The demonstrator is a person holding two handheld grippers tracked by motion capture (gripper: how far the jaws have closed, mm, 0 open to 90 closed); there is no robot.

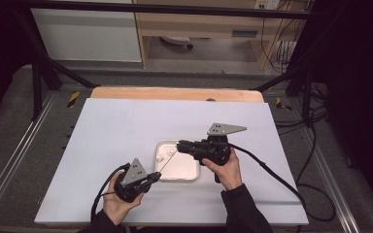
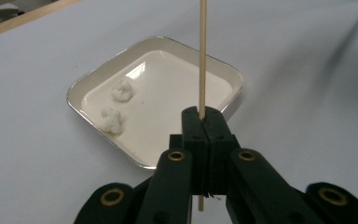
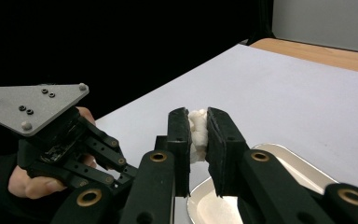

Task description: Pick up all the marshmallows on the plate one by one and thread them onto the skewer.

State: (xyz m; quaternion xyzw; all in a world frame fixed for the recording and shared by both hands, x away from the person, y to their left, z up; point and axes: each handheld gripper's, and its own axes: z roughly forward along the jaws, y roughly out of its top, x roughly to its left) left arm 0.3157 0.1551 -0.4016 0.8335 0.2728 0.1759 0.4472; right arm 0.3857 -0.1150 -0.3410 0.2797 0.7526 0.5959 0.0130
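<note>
My left gripper (image 2: 206,116) is shut on a thin wooden skewer (image 2: 202,56) that points up and away over a white square tray (image 2: 223,74). Two white puffy pieces (image 2: 122,90) (image 2: 112,120) lie in the tray's left part. My right gripper (image 3: 197,123) is shut on a third white puffy piece (image 3: 198,133), held above the tray's edge (image 3: 284,161). In the high view the left gripper (image 1: 156,175) sits at the tray's near left corner, the skewer (image 1: 167,162) slants toward the right gripper (image 1: 179,144), and its tip ends close to those jaws.
The tray (image 1: 192,171) rests mid-table on a white sheet (image 1: 107,131) with a wooden strip (image 1: 175,93) along the far edge. Cables (image 1: 272,174) trail from both grippers. The other hand and its grey plate (image 3: 32,107) appear left in the right gripper view.
</note>
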